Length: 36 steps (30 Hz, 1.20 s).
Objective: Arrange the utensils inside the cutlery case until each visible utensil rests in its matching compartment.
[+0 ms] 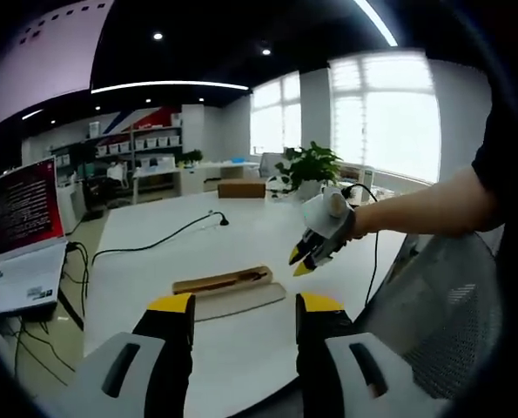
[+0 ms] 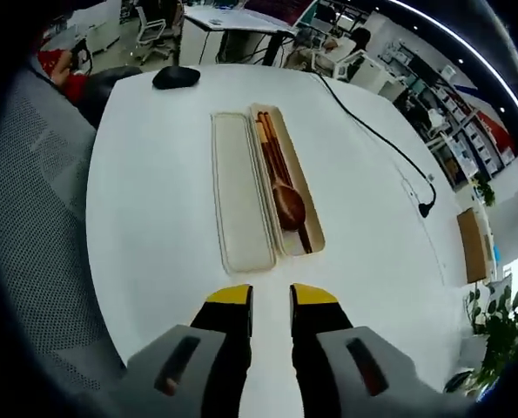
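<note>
- The right gripper [image 2: 271, 298] hovers above the near edge of the white table [image 2: 145, 209], its yellow-tipped jaws a narrow gap apart with nothing between them and touching nothing.
- Straight ahead of it, a little way off across bare tabletop, lies the open cutlery case [image 2: 286, 178]. Its long axis runs away from the jaws, near end to far end, almost in line with the direction they point.
- The detached lid [image 2: 241, 192] lies flat just left of the case, parallel to it and touching or nearly touching along the long side.
- Inside the case a wooden spoon [image 2: 286, 202] rests with its bowl towards the near end, and dark chopsticks [image 2: 278, 157] lie lengthwise beside it. Whether each sits in its own slot is too small to tell.
- The left gripper [image 1: 244, 306] is held low over the table, jaws spread wider, empty and clear of everything.
- In the left gripper view the case [image 1: 222, 282] lies broadside, its long axis across the jaws, well apart from them.
- There the right gripper [image 1: 300, 259] hangs just beside the right end of the case, carried by a person's hand [image 1: 328, 218].
- My judgement: the right gripper is the nearer one and better lined up for a lengthwise pick.
</note>
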### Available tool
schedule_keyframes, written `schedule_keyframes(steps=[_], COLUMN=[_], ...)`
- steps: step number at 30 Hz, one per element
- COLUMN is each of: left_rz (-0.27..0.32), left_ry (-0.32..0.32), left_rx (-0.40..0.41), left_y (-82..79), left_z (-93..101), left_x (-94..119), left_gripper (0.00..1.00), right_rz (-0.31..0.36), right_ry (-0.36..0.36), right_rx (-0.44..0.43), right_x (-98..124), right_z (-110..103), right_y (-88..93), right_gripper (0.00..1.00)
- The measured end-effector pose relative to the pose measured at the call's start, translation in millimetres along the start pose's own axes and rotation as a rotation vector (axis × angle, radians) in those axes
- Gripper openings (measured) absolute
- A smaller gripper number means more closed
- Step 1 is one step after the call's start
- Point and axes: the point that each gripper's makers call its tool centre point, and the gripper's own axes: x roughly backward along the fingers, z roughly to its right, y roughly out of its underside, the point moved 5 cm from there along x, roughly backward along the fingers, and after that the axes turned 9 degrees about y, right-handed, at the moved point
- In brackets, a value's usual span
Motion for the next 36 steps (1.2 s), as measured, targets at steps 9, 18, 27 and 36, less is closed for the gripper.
schedule_keyframes(steps=[9,18,27,36], left_rz=[-0.062,-0.081,-0.079,-0.071], left_ry=[0.035,0.034,0.025,0.024], left_rx=[-0.021,-0.026,-0.025,-0.024], left_y=[5.6,7.6,7.3,6.3], left_z=[6.0,7.9,7.0,7.9], left_x=[-5,-5,-4,-4], left_gripper=[0.47,0.47,0.47,0.47], right_rz=[-0.014,0.043,0.112,0.115], right_ry=[-0.079,-0.084,-0.071,-0.070], right_rx=[0.006,-0.044,-0.107,-0.074], right_x=[-9,-22,-37,-38], right_z=[-13,-17,-21,-25], right_y=[5.3,5.0,-3.8,-6.3], right_gripper=[0.25,0.27,0.43,0.46])
